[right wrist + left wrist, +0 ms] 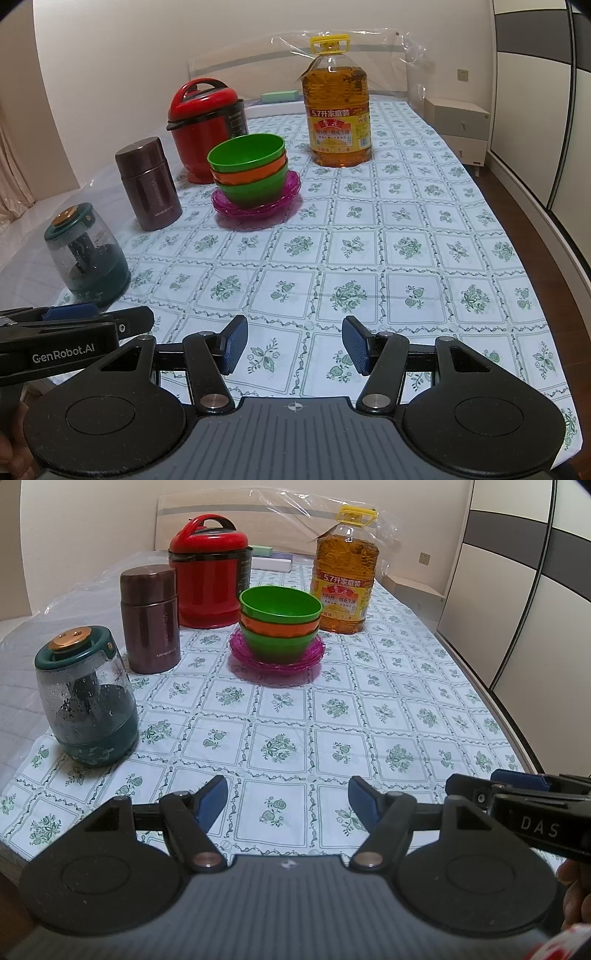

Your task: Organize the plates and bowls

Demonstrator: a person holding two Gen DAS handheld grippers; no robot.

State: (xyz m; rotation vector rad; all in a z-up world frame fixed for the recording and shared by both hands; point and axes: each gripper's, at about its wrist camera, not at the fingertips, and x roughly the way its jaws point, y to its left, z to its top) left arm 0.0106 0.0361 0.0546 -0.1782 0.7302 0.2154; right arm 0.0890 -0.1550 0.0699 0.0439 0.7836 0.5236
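1. I am looking along a tabletop that is wearing a white cloth printed with green floral squares; it is running away from me toward a cream wall, and a wardrobe with grey bands is standing along its right edge over a dark wood floor.
2. I am holding the left gripper with its jaws spread wide and nothing between them; the right gripper is gaping a little narrower, also empty; both are hovering over the near edge.
3. The stack of bowls, green on orange on green, is sitting on pink plates around the middle of the tabletop, well apart from both grippers.
4. A red cooker, a brown flask and a green-lidded jar are lining the left edge; an oil bottle is standing just right of the bowls, toward the far edge.
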